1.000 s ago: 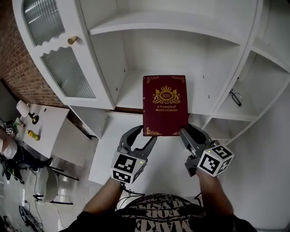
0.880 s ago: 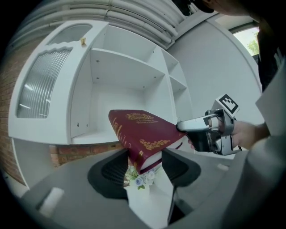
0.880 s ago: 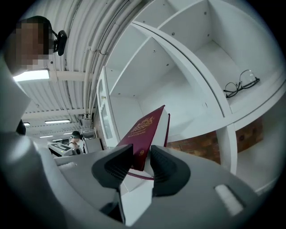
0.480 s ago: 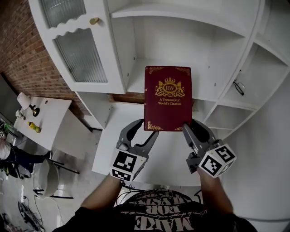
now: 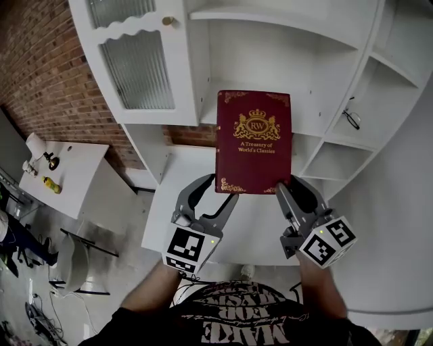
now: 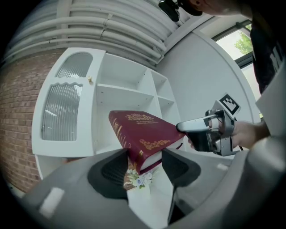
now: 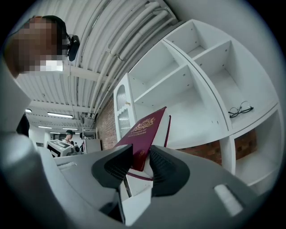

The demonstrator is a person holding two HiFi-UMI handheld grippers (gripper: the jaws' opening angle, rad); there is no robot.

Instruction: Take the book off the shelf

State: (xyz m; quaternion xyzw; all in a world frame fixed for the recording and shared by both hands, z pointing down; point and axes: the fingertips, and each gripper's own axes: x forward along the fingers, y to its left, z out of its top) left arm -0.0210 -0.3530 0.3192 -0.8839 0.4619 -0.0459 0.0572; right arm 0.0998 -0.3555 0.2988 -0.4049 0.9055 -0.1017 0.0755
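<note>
I see the book [image 5: 254, 142], a closed dark red hardcover with a gold crest, gold title and gold corner ornaments. Its front cover faces the head camera. It hangs in front of the white shelf [image 5: 284, 17], clear of its boards, with its lower corners pinched by the left hand-held gripper [image 5: 215, 199] and the right hand-held gripper [image 5: 287, 196].

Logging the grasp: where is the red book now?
Head view centre: the red book, gripped at its near corners by the left tongs and right tongs.

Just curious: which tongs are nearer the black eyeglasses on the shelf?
Right. The right tongs sit below-left of the black eyeglasses; the left tongs are farther left.
</note>
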